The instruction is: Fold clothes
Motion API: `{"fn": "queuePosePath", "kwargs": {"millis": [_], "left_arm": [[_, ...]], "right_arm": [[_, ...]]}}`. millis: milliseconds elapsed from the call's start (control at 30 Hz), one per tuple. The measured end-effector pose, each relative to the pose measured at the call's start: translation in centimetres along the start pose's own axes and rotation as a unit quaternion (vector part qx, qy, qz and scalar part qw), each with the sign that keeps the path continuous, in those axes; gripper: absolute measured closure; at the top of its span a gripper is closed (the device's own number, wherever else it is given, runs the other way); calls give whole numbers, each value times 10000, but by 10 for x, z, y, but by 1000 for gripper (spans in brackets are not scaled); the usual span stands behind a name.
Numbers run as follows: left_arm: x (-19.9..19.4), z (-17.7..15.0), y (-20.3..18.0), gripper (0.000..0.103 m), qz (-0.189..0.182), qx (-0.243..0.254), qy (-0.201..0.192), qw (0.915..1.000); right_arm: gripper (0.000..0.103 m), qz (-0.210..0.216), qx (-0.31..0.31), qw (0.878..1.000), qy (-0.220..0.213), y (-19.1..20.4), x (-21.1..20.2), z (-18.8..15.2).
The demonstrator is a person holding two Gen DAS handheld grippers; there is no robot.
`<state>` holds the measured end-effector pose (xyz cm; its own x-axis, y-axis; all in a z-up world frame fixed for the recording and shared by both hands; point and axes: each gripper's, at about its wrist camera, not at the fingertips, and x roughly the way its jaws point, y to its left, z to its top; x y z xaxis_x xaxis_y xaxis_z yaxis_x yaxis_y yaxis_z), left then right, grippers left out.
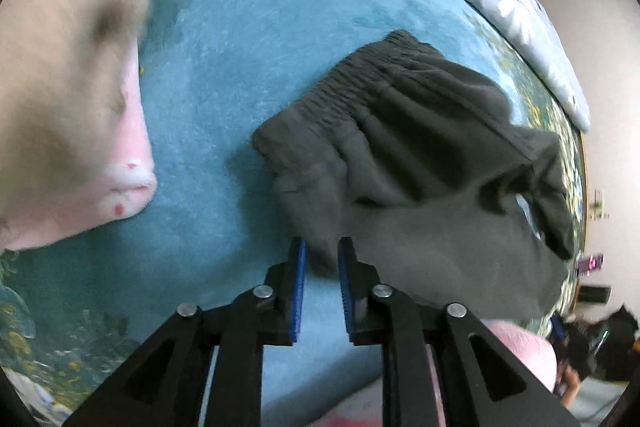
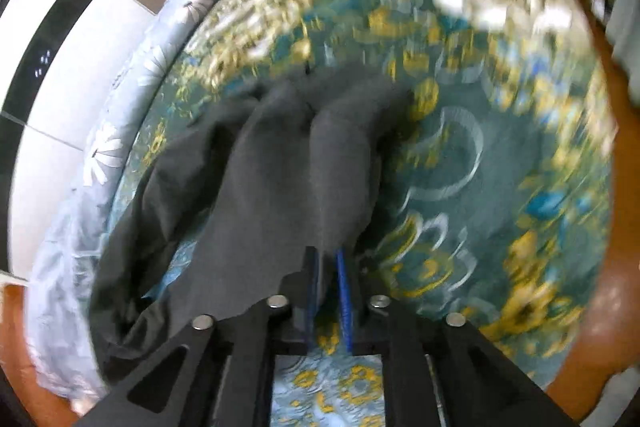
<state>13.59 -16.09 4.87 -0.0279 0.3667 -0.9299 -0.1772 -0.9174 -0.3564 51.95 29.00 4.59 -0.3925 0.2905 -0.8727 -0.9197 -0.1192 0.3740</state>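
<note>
Grey shorts (image 1: 420, 155) blur on the blue bedspread (image 1: 224, 67), hem hidden inside my left tool (image 1: 322, 259), clamped; right tool (image 2: 328, 267) pinches cloth too, bare blue bedspread leftward.

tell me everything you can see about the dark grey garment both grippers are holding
The dark grey garment looks like soft cotton shorts or trousers with a gathered elastic waistband. It is crumpled and partly lifted off the blue floral bedspread. The left gripper pinches a fold of an edge below the waistband between its blue pads. In the right wrist view the same fabric drapes in two long folds, with the right gripper closed on it. The picture there is blurred, so seams and pockets cannot be made out.
</note>
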Motion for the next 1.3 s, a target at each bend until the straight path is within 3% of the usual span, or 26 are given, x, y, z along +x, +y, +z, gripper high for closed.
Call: {"fn": "queuePosePath", "kwargs": {"millis": [100,167,200,233,367,500,567,733,833,900,967,1033,1067,1100,1167,1233,1300], "left_arm": [[-22,1,-15,82,-188,465,-110,9987],[-31,8,-32,68,-259,861,-302,9955],[-35,12,-40,57,-290,1049,-405,9932],[-33,20,-51,52,-268,1140,-564,9915],[-7,70,-86,51,13,875,-753,9933],[29,134,-94,47,191,547,-552,9968],[47,158,-101,47,391,687,-431,9959],[94,194,-113,47,792,1122,1,9905],[114,196,-114,47,821,1160,273,9895],[115,195,-117,47,832,1289,215,9879],[114,193,-119,50,834,1401,195,9864],[113,189,-121,77,634,1426,271,9874],[113,187,-122,85,556,1461,319,9872],[113,185,-125,100,536,1490,341,9868],[109,178,-131,103,580,1668,228,9840],[96,172,-134,103,483,1763,-109,9831],[64,171,-132,103,116,1655,-803,9829]], "right_arm": [[65,-316,-213,9982,-460,11,-21,9],[65,-263,-379,9972,-583,25,-27,17],[65,-151,-497,9970,-574,36,-26,22],[65,52,-633,9969,-472,49,-22,24],[63,1078,-745,9912,180,101,9,27],[60,1720,-484,9825,520,141,38,38],[59,1910,-180,9793,648,155,51,44],[58,1585,-50,9844,765,181,84,67],[58,1197,210,9885,900,182,107,79],[58,996,344,9899,946,179,119,85],[58,781,405,9907,1042,178,131,91],[58,541,414,9900,1238,177,144,93],[60,424,464,9893,1317,175,149,93],[71,318,513,9886,1381,173,154,92],[93,255,505,9890,1364,171,155,88],[97,269,432,9901,1308,169,152,84],[98,730,283,9929,896,171,133,87]]}}
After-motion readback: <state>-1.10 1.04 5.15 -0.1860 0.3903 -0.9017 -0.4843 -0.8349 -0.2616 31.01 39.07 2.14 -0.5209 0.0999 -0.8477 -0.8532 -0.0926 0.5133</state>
